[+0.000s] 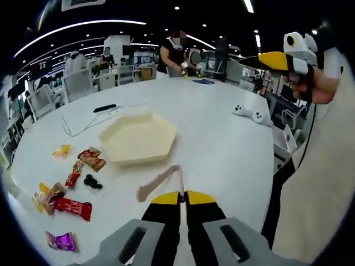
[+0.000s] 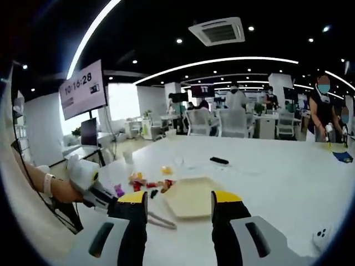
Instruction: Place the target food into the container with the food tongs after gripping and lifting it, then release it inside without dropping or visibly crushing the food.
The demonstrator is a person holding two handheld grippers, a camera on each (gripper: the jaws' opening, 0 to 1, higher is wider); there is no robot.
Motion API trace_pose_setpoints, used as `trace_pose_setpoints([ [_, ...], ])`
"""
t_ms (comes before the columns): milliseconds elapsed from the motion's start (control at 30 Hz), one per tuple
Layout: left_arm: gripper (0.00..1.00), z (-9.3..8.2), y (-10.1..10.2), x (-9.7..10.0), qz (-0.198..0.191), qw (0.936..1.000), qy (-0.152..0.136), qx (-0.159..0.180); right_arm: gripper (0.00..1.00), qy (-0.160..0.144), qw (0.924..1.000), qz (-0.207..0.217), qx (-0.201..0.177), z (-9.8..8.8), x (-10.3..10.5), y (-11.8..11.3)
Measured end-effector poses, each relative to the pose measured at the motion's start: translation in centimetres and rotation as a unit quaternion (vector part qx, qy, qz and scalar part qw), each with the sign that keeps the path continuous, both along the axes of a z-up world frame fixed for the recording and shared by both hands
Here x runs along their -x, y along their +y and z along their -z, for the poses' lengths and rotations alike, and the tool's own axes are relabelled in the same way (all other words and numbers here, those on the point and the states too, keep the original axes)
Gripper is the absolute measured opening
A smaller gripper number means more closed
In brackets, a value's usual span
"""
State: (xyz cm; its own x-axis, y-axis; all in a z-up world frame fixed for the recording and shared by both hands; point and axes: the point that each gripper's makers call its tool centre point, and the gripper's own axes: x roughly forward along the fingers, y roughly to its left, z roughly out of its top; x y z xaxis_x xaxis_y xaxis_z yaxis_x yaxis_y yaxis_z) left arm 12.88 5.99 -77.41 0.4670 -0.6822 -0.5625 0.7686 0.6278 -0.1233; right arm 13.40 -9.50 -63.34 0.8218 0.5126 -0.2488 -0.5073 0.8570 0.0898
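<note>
table (image 1: 222, 138) first: broad, white, round-edged, taking up most of the left gripper view, with an office of desks and chairs behind it. next in size is the container (image 1: 138, 138), a pale hexagonal tray lying flat near the middle of the table and holding nothing; in the right gripper view it sits just beyond the gap between the jaws (image 2: 191, 197).

left gripper (image 1: 180, 195) is clamped, jaws together, on the handle end of the food tongs (image 1: 160, 182). the tongs stretch forward and leftward from the jaws, tip hanging over bare table short of the tray. their two arms look close together, though i cannot tell how wide the tip gap is, and they carry nothing. right gripper (image 2: 180, 202) has its jaws spread wide around nothing and is held up off the table; it appears raised at the far right of the left gripper view (image 1: 274, 60).

smallest are the snacks (image 1: 75, 191), a loose scatter of wrapped pieces to the left of the tray: a red packet (image 1: 73, 208), a brown wrapper (image 1: 91, 159), a purple wrapper (image 1: 61, 240), a yellow piece (image 1: 62, 149) and a small dark piece (image 1: 92, 182). all lie on the table, apart from the tongs.

judgement: this is the reach-to-food step, with nothing gripped yet. which snack is the target i cannot tell. next move calls for swinging the tong tip leftward over one piece, letting the arms open enough to straddle it, then closing gently enough not to crush it.
</note>
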Motion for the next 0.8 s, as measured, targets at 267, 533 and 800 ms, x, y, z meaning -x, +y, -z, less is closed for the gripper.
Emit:
trace_pose_setpoints([
  [267,0.0,-1.9,0.1,0.1,-0.011,0.9997,-0.002,0.022,0.46,0.003,1.0,-0.006,0.003,0.2,0.0,-0.4],
  [533,0.0,-5.7,-0.2,-0.4,-0.033,0.9954,-0.003,0.09,0.46,0.01,0.9999,-0.006,-0.003,0.7,0.2,-0.7],
  [800,0.0,-11.3,-2.3,0.7,0.012,0.9845,-0.013,0.175,0.47,-0.024,0.9985,-0.048,0.011,-0.8,0.2,0.5],
])
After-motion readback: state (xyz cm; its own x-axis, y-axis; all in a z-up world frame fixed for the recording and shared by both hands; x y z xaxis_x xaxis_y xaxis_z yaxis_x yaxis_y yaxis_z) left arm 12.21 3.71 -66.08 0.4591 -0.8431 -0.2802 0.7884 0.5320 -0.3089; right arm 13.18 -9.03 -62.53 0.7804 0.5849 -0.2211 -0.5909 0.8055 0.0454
